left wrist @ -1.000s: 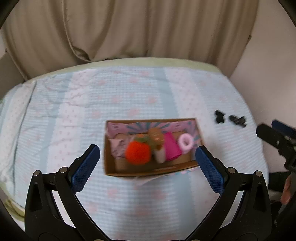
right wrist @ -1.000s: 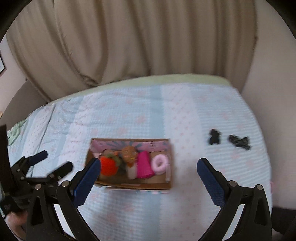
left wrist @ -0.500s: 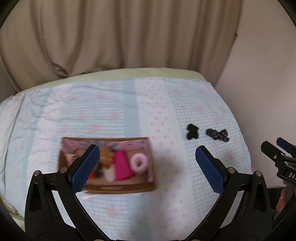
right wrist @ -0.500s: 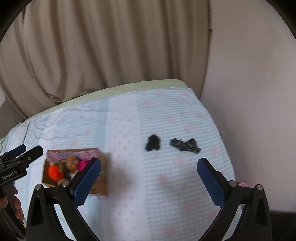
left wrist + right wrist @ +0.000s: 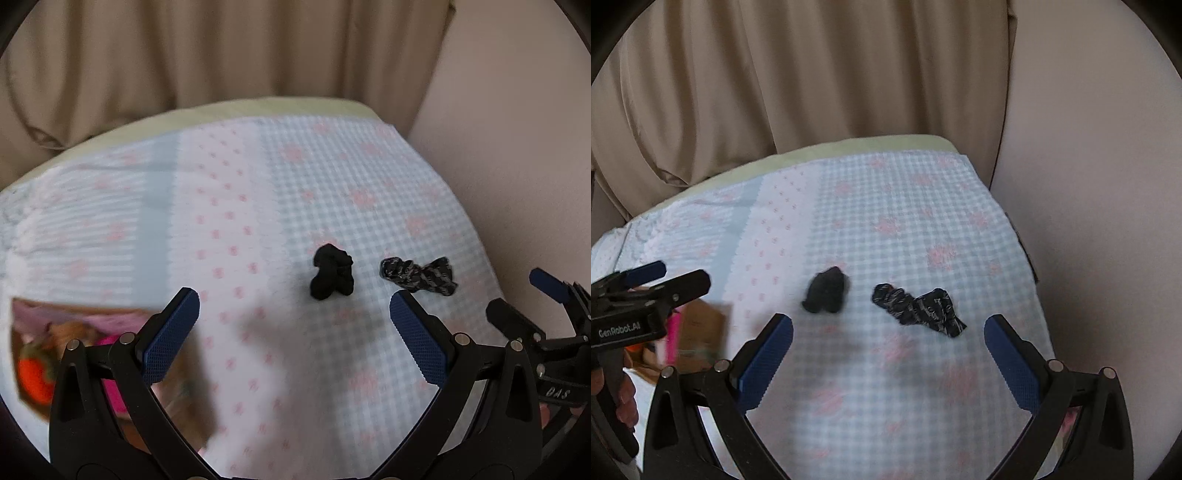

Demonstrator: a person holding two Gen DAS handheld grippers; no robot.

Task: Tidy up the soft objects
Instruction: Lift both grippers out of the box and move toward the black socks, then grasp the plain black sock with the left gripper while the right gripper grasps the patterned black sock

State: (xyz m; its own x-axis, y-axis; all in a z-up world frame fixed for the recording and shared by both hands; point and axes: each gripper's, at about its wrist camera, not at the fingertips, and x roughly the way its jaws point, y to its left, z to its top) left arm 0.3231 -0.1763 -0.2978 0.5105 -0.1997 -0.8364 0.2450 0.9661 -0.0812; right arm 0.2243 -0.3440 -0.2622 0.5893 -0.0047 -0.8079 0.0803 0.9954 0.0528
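Socks, we take them to be: a plain black bundle and a patterned black one lie near each other on the checked bed cover, ahead of our right claw, spread wide and empty. Our left claw gapes empty too. Either claw may pinch cover along with cloth. Blur smears the cardboard box and its contents

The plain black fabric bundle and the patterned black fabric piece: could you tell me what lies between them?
Only bare checked bedspread, seen in both wrist views.
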